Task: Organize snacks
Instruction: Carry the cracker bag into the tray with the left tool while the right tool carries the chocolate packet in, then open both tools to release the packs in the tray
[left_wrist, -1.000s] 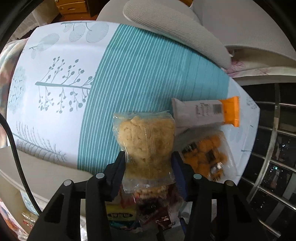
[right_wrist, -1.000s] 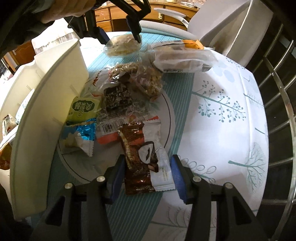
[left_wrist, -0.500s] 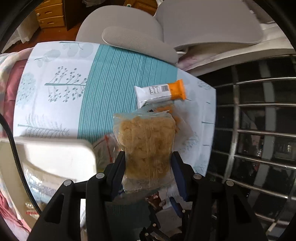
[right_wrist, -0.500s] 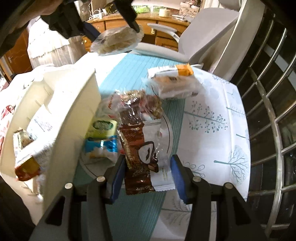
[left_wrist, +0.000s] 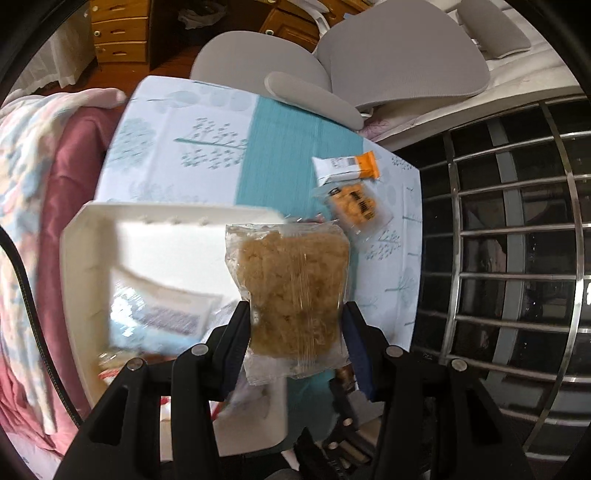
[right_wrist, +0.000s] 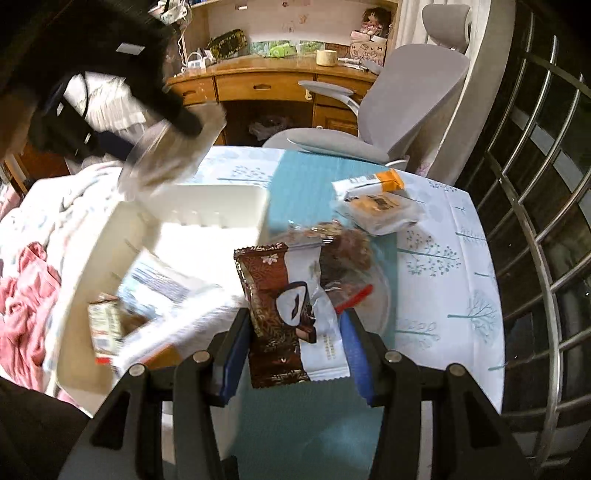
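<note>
My left gripper (left_wrist: 293, 328) is shut on a clear packet of pale crumbly snack (left_wrist: 291, 291), held in the air over the near corner of the white bin (left_wrist: 96, 229). In the right wrist view that packet (right_wrist: 173, 155) shows as a blur at upper left. My right gripper (right_wrist: 295, 332) is shut on a brown and white chocolate snack wrapper (right_wrist: 291, 310), lifted above the table beside the white bin (right_wrist: 207, 206). Several packets lie inside the bin. An orange-ended white packet (left_wrist: 347, 170) and an orange cracker packet (left_wrist: 354, 206) rest on the tablecloth.
A clear plate (right_wrist: 373, 295) with a few wrapped snacks sits on the teal and white tablecloth (right_wrist: 443, 258). A grey office chair (right_wrist: 406, 103) stands behind the table. Metal window bars (right_wrist: 535, 221) run along the right. Pink bedding (left_wrist: 55, 184) lies at the left.
Both grippers have risen with their packets. The left one has swung over toward the white bin, which now fills the lower left of its view.
</note>
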